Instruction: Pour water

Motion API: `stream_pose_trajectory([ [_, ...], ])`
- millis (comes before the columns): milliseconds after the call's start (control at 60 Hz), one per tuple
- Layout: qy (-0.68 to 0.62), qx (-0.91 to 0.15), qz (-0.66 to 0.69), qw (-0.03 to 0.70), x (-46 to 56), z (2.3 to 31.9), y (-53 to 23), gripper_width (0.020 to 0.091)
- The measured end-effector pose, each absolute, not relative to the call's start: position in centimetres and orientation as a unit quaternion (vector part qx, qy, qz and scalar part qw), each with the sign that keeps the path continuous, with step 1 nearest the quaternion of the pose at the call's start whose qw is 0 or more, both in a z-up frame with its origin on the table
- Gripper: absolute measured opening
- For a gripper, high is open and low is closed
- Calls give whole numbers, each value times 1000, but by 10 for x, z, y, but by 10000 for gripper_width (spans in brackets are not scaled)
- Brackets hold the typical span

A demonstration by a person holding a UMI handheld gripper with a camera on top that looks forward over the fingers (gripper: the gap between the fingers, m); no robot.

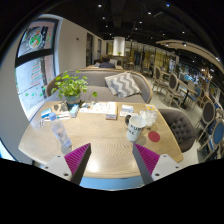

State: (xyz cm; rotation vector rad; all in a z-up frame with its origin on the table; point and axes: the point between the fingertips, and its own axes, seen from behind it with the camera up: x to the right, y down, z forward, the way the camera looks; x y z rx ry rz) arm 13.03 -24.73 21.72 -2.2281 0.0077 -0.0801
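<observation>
My gripper (112, 160) hangs over the near edge of a light wooden table (100, 135), its two fingers with magenta pads (77, 160) spread wide and nothing between them. Beyond the right finger a white cup or mug (136, 126) with a dark rim stands on the table. Just right of it lies a small red round thing (153, 136). A bottle or kettle holding water is not identifiable in this view.
A potted green plant (71, 88) stands at the table's far left, with papers and small items (100, 108) around the middle. A grey sofa with a patterned cushion (122, 84) lies behind, and a dark chair (180, 126) is at the right.
</observation>
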Motion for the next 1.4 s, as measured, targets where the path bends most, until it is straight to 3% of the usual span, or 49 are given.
stream_pose_trajectory([
  [350,4,-908,-49,416,100,186,-265,860],
  [667,5,-914,-25,405,-19,139,-282,860],
  [883,12,-893,17,450,-99,129,-227,858],
  [1083,33,-869,26,493,-111,107,-149,852],
  [1250,33,-859,14,510,-104,75,-102,776],
  [1400,7,-850,16,527,-109,59,-80,584],
])
